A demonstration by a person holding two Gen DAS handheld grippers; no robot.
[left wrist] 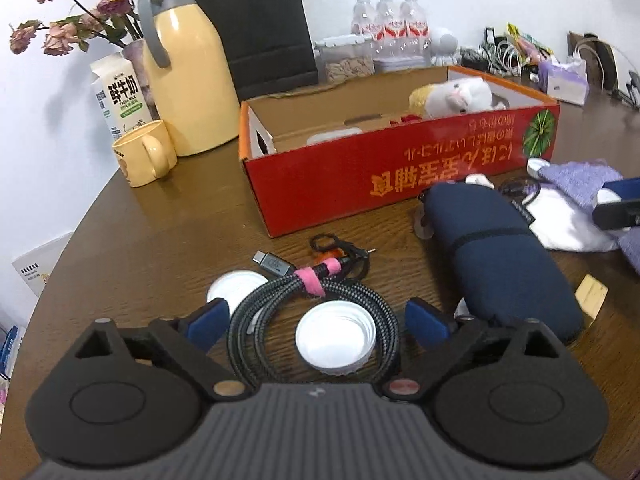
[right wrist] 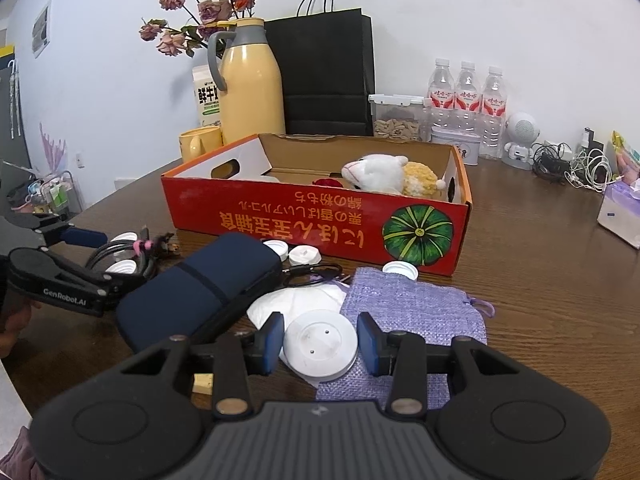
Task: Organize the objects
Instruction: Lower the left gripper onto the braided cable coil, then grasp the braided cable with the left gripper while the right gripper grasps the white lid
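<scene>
— Over the tabletop (left wrist: 168, 232), where's the L tongs (left wrist: 316, 320)?
— Low, level, spread wide w/ nothing gripped. Coiled cable (left wrist: 304, 312) w/ pink tie and a white cap (left wrist: 335, 338) lie between its blue pads (left wrist: 426, 322).
— R tongs (right wrist: 320, 344)?
— Also low; pads just beside a white round lid (right wrist: 320, 342), one each side. Can't tell if they're touching it. Lid sits on white cloth (right wrist: 296, 300) next to purple pouch (right wrist: 416, 312).
— Box?
— Red cardboard box (right wrist: 320, 224), open top, behind everything; plush toy (right wrist: 384, 178) inside at one end. Navy case (right wrist: 200, 296) lies in front, betw. the two tongs.
</scene>
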